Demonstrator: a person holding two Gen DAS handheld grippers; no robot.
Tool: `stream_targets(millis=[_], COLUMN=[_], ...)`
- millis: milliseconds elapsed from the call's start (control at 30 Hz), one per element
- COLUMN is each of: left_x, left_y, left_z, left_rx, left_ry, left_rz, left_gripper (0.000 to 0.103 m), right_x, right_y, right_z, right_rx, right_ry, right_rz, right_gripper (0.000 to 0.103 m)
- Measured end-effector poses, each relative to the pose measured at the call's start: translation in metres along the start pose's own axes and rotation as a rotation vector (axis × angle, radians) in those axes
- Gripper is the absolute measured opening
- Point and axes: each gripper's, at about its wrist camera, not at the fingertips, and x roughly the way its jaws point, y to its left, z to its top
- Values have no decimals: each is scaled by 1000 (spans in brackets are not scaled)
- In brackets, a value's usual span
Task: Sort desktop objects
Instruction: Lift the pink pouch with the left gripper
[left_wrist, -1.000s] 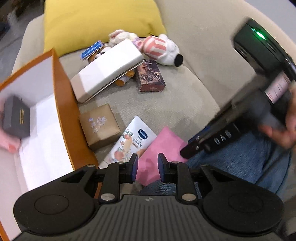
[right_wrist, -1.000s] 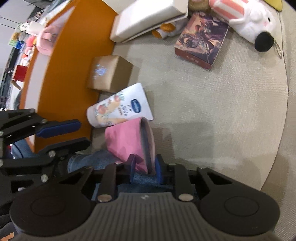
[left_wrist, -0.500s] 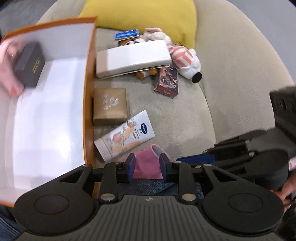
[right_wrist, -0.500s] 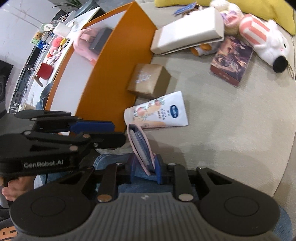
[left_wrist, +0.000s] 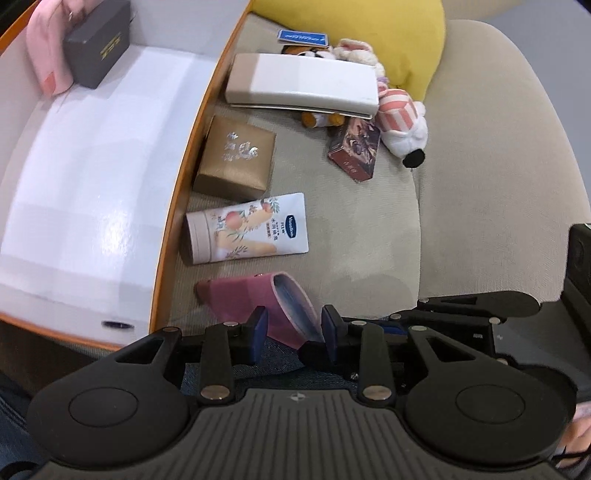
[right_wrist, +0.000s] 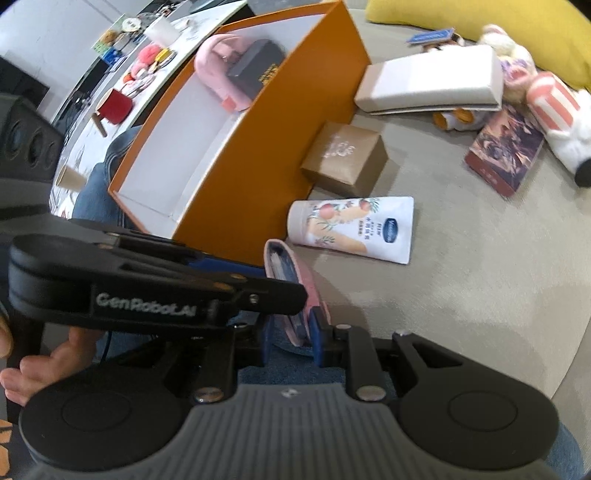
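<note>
A pink pouch (left_wrist: 243, 299) (right_wrist: 295, 273) stands on edge just off the orange box's near corner. My right gripper (right_wrist: 292, 334) is shut on its lower end. My left gripper (left_wrist: 293, 328) straddles the same pouch. Its jaws are opening and the pads stand off the pouch's sides. In the right wrist view the left gripper's fingers (right_wrist: 273, 291) reach in from the left across the pouch. The orange box (left_wrist: 184, 184) (right_wrist: 258, 166) has a white inside and holds a dark box (left_wrist: 98, 55) and a pink soft item (left_wrist: 48, 55).
On the beige sofa seat lie a lotion tube (left_wrist: 251, 232), a brown gift box (left_wrist: 236, 162), a long white box (left_wrist: 303, 83), a dark red card box (left_wrist: 354, 147), plush toys (left_wrist: 402, 122) and a yellow cushion (left_wrist: 369, 33). A person's jeans show under both grippers.
My left gripper rolled, closed in around the pink pouch and widened its jaws. The right gripper raised the pouch from flat onto its edge, nearer the orange box.
</note>
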Motion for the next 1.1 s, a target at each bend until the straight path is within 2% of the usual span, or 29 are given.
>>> stream_targets(millis=[167, 400, 567, 700, 900, 1100], left_x=[2, 6, 11, 14, 14, 12], left_y=[-1, -8, -13, -13, -18, -23], left_z=[1, 4, 3, 3, 6, 10], left_rx=[-33, -24, -14, -14, 31, 122], left_ry=[-6, -7, 1, -14, -22, -17], left_rz=[33, 110, 163, 169, 177, 170], left_gripper=[36, 38, 38, 39, 35, 30], right_x=[1, 1, 2, -2, -28, -43], right_y=[5, 8, 17, 19, 0, -23], right_z=[-1, -1, -1, -1, 8, 18], right_rx=[-48, -98, -135, -157, -166, -155], right_ry=[-5, -3, 8, 41, 15, -52], right_rz=[2, 43, 24, 13, -69, -207], right_gripper=[25, 28, 29, 30, 33, 34])
